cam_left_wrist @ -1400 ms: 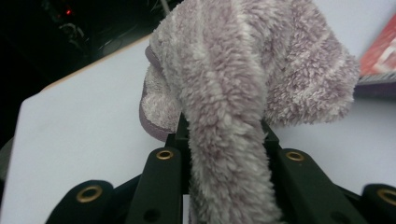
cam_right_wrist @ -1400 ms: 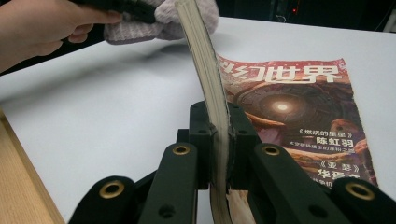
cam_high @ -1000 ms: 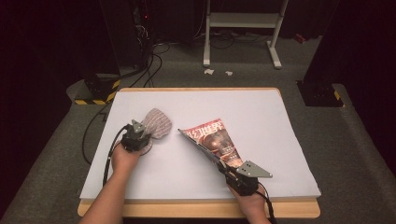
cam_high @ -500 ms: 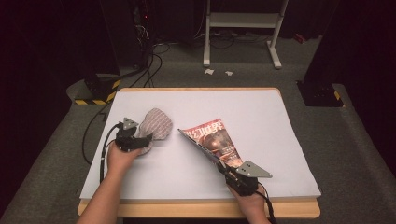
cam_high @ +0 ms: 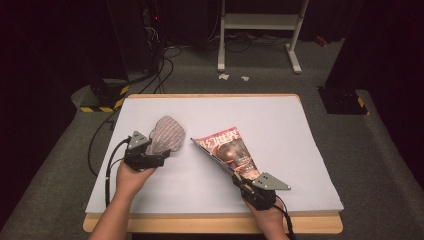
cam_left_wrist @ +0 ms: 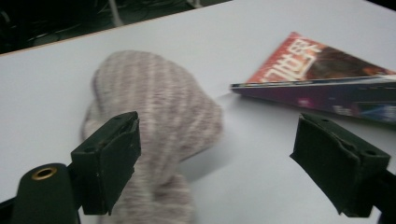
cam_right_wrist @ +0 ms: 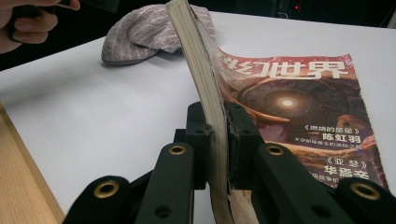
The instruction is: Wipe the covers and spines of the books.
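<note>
High view: left gripper (cam_high: 159, 159), just spread, beside the cloth (cam_high: 165, 134); right gripper (cam_high: 240, 181) pinches the tilted magazine (cam_high: 227, 150).

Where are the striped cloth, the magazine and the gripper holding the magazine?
striped cloth (cam_high: 165, 134), high view: middle of its bunched top.
magazine (cam_right_wrist: 299, 93), right gripper view: centre of the red cover.
right gripper (cam_right_wrist: 217, 140), right gripper view: between the jaws clamping the magazine's edge.

The white table (cam_high: 280, 125) is bright, as if a light shines from above. The floor and the room around it are very dark. The magazine (cam_high: 227, 150) makes a small soft shadow on the table. In the left gripper view the striped cloth (cam_left_wrist: 154, 116) looks fuzzy and blurry. In the right gripper view the magazine cover is sharp, and the close black parts look a bit soft.
</note>
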